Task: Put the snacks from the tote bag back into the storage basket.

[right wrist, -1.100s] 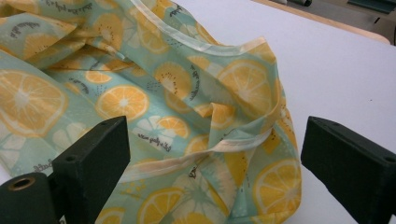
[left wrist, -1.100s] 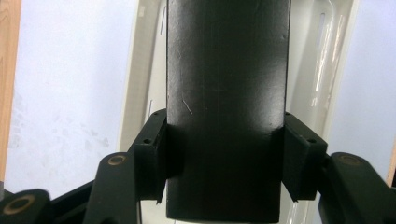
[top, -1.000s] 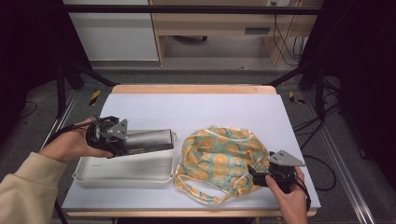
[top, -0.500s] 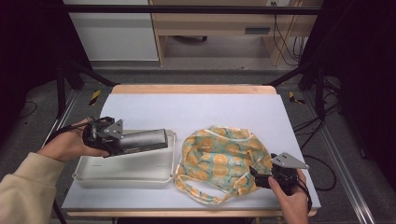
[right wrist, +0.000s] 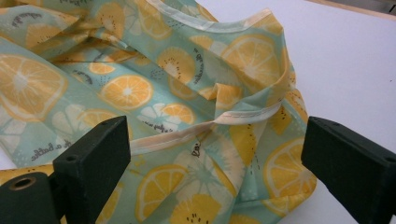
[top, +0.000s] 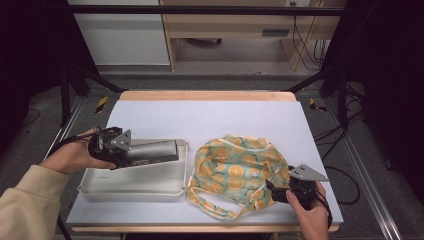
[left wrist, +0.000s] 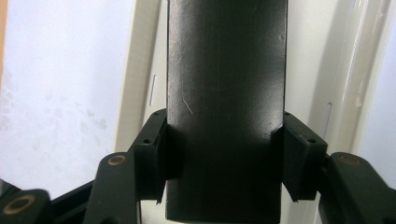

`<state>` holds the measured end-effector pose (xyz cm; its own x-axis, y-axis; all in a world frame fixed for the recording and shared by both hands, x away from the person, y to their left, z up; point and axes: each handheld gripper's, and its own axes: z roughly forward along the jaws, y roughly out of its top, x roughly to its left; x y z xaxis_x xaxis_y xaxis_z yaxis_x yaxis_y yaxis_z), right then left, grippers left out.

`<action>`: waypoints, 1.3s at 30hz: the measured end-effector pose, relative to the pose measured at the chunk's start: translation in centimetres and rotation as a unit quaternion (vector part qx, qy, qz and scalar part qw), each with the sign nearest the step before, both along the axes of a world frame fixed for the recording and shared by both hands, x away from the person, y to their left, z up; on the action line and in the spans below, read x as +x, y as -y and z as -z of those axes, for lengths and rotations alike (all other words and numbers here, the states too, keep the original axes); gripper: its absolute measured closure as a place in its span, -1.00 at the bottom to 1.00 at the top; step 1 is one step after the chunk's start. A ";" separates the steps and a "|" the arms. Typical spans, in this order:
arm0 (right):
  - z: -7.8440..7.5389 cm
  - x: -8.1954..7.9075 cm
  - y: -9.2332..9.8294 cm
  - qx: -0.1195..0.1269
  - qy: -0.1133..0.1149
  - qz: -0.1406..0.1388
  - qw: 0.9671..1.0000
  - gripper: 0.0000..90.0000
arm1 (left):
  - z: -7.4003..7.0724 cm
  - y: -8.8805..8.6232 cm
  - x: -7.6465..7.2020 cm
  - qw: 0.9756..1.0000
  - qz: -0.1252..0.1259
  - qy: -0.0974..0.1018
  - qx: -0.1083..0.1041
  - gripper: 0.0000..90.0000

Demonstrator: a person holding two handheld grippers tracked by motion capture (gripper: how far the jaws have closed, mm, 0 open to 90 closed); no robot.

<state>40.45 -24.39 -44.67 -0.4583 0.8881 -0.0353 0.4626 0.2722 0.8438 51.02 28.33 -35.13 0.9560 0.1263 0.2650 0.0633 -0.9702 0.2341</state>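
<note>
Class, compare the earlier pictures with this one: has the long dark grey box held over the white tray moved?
No. The long dark grey box lies at the same spot over the white tray's far rim, clamped in the left tool.

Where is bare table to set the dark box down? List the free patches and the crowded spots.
Free: the wide strip of table beyond the white tray and fruit-print bag, and the stretch right of the bag. Crowded: the near edge, where tray, bag and right gripper sit close together.
</note>
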 end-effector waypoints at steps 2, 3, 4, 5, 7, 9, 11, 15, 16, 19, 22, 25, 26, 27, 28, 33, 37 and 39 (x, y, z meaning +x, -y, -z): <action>0.0 0.0 0.0 0.003 -0.001 0.001 1.000 -0.82 | 0.2 0.0 0.1 1.000 0.001 -0.004 0.002 -0.03; 0.0 0.0 0.0 0.004 -0.002 0.001 1.000 -0.83 | 0.3 -0.1 0.2 1.000 0.001 -0.004 0.002 -0.03; 0.0 0.0 0.0 0.005 -0.003 0.001 1.000 -0.83 | 0.4 -0.1 0.3 1.000 0.000 -0.005 0.001 -0.03; 0.0 0.0 0.0 0.005 -0.003 0.001 1.000 -0.83 | 0.5 -0.1 0.3 1.000 -0.001 -0.005 0.001 -0.03; 0.0 -0.1 0.1 0.005 -0.001 0.002 1.000 -0.83 | 0.6 -0.3 0.4 1.000 0.000 -0.006 0.000 -0.03; 0.0 -0.1 0.1 0.007 -0.002 0.002 1.000 -0.83 | 0.8 -0.4 0.4 1.000 0.001 -0.008 -0.002 -0.03; 0.0 -0.1 0.1 0.009 -0.002 0.004 1.000 -0.83 | 1.0 -0.5 0.3 1.000 0.005 -0.011 0.001 -0.03; 0.1 -0.1 0.2 0.008 -0.003 0.004 1.000 -0.84 | 1.2 -0.7 0.2 1.000 0.012 -0.011 -0.004 -0.03; 0.1 -0.1 0.1 0.008 -0.003 0.004 1.000 -0.84 | 1.3 -0.8 0.1 1.000 0.013 -0.011 -0.004 -0.03; 0.1 -0.1 0.1 0.006 -0.004 0.004 1.000 -0.84 | 1.5 -0.9 -0.1 1.000 0.022 -0.013 -0.001 -0.03; 0.1 -0.1 0.1 0.006 -0.005 0.005 1.000 -0.84 | 1.9 -0.9 -0.2 0.999 0.030 -0.017 0.003 -0.03; 0.1 -0.1 0.0 0.007 -0.007 0.004 1.000 -0.84 | 2.5 -0.8 -0.3 0.999 0.036 -0.025 0.008 -0.03; 0.2 -0.1 0.1 0.005 -0.006 0.003 1.000 -0.84 | 2.7 -0.7 -0.3 0.999 0.041 -0.027 0.011 -0.03; 0.2 0.0 0.1 0.004 -0.006 0.003 1.000 -0.84 | 2.9 -0.6 -0.3 0.998 0.045 -0.030 0.012 -0.03; 0.2 0.0 0.1 0.003 -0.006 0.002 1.000 -0.84 | 3.1 -0.5 -0.3 0.998 0.047 -0.032 0.013 -0.03; 0.2 0.0 0.1 0.004 -0.007 0.003 1.000 -0.84 | 3.6 -0.1 -0.3 0.998 0.055 -0.041 0.002 -0.03; 0.3 0.0 0.1 0.004 -0.008 0.001 1.000 -0.84 | 4.0 0.2 -0.4 0.997 0.062 -0.046 0.001 -0.04; 0.3 0.0 0.1 0.005 -0.009 0.002 1.000 -0.84 | 4.2 0.2 -0.4 0.997 0.063 -0.048 -0.002 -0.03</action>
<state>40.44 -24.46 -44.92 -0.4553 0.8902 -0.0191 0.4787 0.2628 0.8377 50.61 28.08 -39.29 0.9851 0.0036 0.1718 -0.0377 -0.9709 0.2363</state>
